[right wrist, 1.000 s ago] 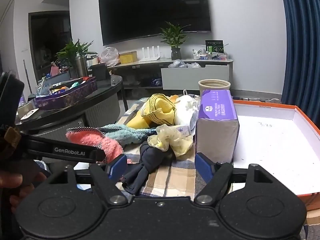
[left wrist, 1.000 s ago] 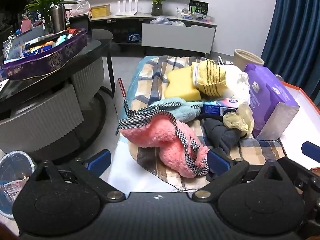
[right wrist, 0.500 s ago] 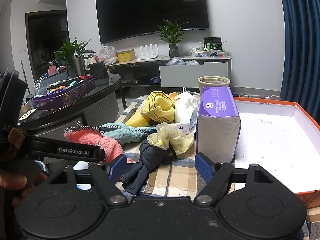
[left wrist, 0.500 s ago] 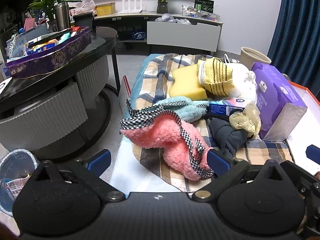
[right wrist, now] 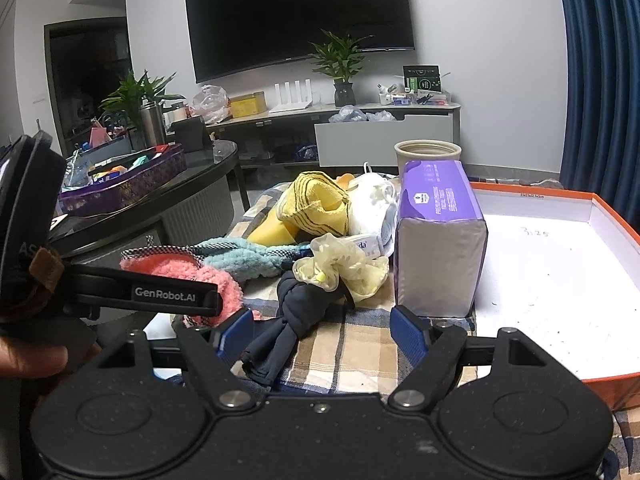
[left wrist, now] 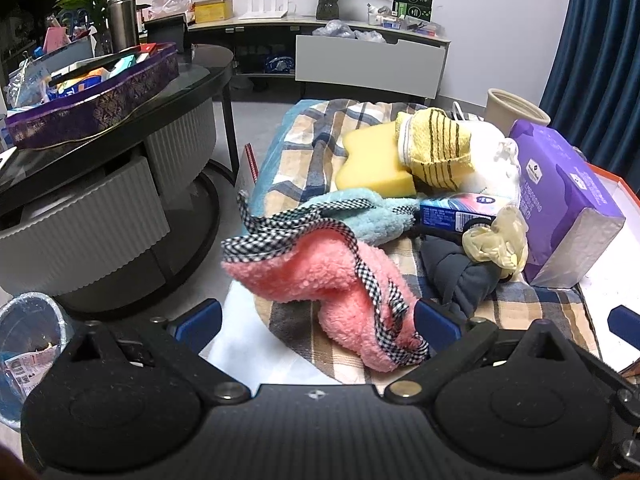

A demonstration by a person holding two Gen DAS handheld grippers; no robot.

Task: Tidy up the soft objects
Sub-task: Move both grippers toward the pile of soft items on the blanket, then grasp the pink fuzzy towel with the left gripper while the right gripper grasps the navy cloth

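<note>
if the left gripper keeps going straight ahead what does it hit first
Most likely the pink fluffy cloth, which lies right between the open fingers of the left gripper. Depth is hard to judge, but nothing sits nearer.

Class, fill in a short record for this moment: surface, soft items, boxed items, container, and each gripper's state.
surface: plaid cloth
soft items: pink towel, blue towel, sponge, striped cloth, dark cloth, scrunchie
boxed items: tissue pack, blue box
container: orange tray, nothing in it
left gripper: open, around the pink towel's near end
right gripper: open, over the dark cloth
</note>
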